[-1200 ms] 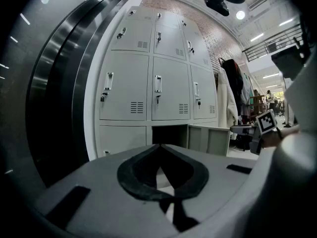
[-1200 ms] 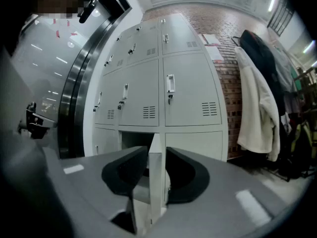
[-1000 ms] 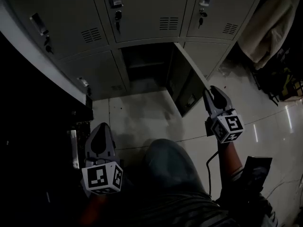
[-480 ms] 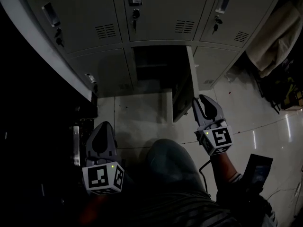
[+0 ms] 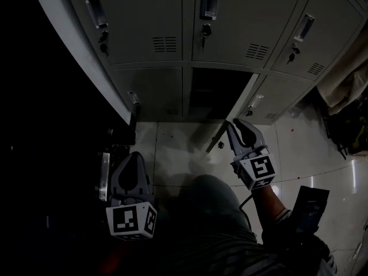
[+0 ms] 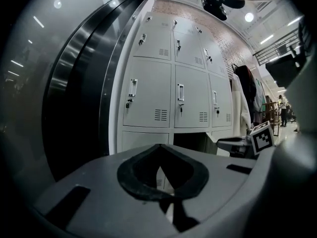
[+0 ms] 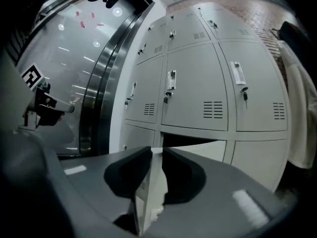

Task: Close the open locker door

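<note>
The grey locker door (image 5: 246,103) of the lower middle compartment (image 5: 215,99) stands partly open, swung out to the right. My right gripper (image 5: 234,124) is at the door's free edge. In the right gripper view the door edge (image 7: 152,187) runs up between the pads of the right gripper (image 7: 156,150), whose jaws are closing on it. My left gripper (image 5: 133,155) hangs low at the left, away from the lockers. Its tips meet in the left gripper view (image 6: 158,147) with nothing between them.
A bank of grey lockers (image 5: 172,22) with handles and keys fills the back. A dark metal-edged structure (image 5: 69,96) stands at the left. Clothing (image 5: 345,91) hangs at the right. The person's knee (image 5: 213,211) is at the bottom over the pale tiled floor (image 5: 178,154).
The door has swung from wide open towards the locker front. My right gripper has moved left with the door's edge and its jaws have narrowed. The left gripper has stayed put.
</note>
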The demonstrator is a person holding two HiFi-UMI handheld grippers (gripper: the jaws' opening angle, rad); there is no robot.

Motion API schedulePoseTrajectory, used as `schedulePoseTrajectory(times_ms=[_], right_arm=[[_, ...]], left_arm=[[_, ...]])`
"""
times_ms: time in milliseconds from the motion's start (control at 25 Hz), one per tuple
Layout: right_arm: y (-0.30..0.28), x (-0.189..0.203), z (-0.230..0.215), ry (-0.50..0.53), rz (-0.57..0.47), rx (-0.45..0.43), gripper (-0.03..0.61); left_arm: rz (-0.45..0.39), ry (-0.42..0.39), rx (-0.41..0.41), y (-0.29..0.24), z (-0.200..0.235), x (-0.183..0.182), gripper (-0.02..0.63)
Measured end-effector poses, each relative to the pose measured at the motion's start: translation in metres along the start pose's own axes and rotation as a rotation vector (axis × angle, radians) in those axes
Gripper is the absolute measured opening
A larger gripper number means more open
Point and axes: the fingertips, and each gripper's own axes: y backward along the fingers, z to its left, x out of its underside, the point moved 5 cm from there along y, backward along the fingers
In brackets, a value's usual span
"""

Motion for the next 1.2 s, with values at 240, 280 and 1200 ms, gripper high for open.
schedulePoseTrajectory(times_ms=[240,280,1200], right_arm=[[-0.043,-0.007,0.015,0.014,0.014,-0.028,0.071],[-0.05,-0.008,0.016,0.017,0.013,-0.037,0.072],[-0.197,0.009,-0.03,-0.071,0.086,-0.11,0.023]], left_arm=[[-0.008,0.014,-0.003,-0.008,0.021,-0.008,0.005],[-0.006,0.016,-0.001,-0.012,0.023,-0.009,0.005],[0.103,-0.014,0.067,-0.166,-0.004,-0.021,0.005]])
